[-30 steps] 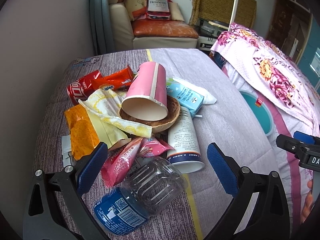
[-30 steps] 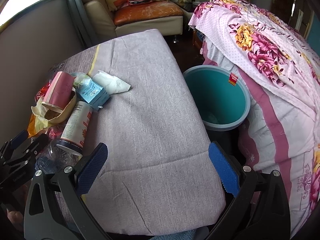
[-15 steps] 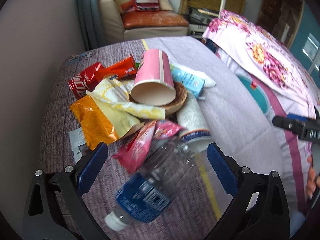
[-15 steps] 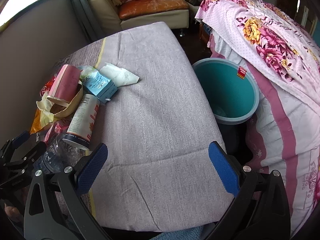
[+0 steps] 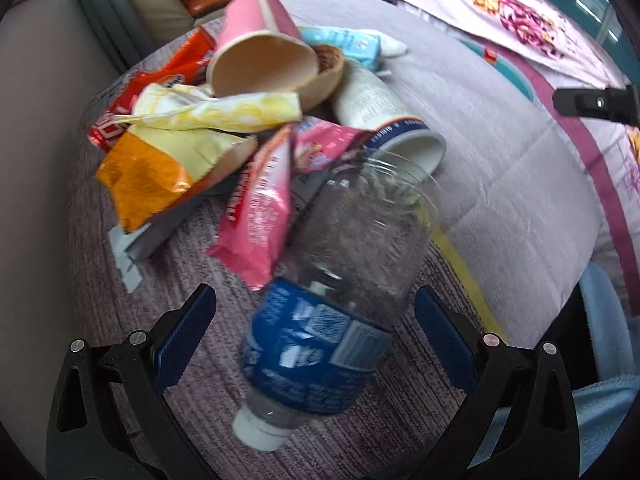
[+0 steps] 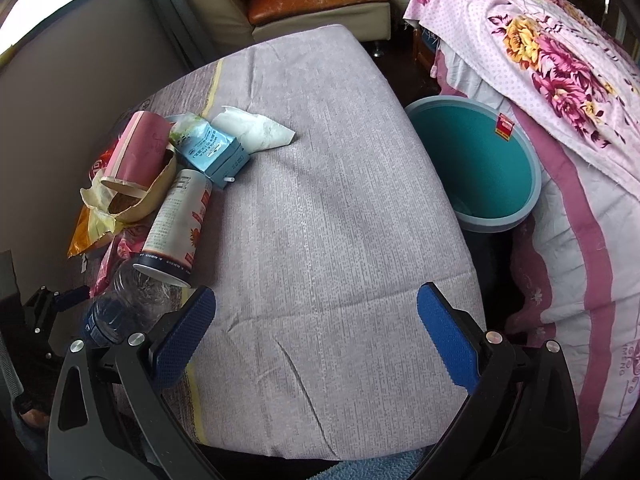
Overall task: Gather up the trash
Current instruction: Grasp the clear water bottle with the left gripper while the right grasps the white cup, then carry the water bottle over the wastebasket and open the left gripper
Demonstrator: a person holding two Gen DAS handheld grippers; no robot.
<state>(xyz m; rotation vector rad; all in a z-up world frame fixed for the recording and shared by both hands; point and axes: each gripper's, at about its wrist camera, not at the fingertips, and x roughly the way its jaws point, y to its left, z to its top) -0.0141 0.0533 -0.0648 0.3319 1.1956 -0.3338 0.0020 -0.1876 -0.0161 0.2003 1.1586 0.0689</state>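
The left gripper [image 5: 312, 330] is spread wide, its blue pads on either side of a clear plastic bottle [image 5: 340, 292] with a blue label, white cap pointing toward the camera. Whether the pads touch it is hard to tell. Behind it lie a pink wrapper [image 5: 258, 208], an orange bag [image 5: 140, 176], a white can [image 5: 384, 116] and a pink paper cup [image 5: 260, 52] on the grey cloth [image 5: 500, 152]

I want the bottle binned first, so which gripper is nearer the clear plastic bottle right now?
Left. The left gripper is open with the clear plastic bottle lying between its fingers. The right gripper is open over bare cloth, with the bottle off to its left.
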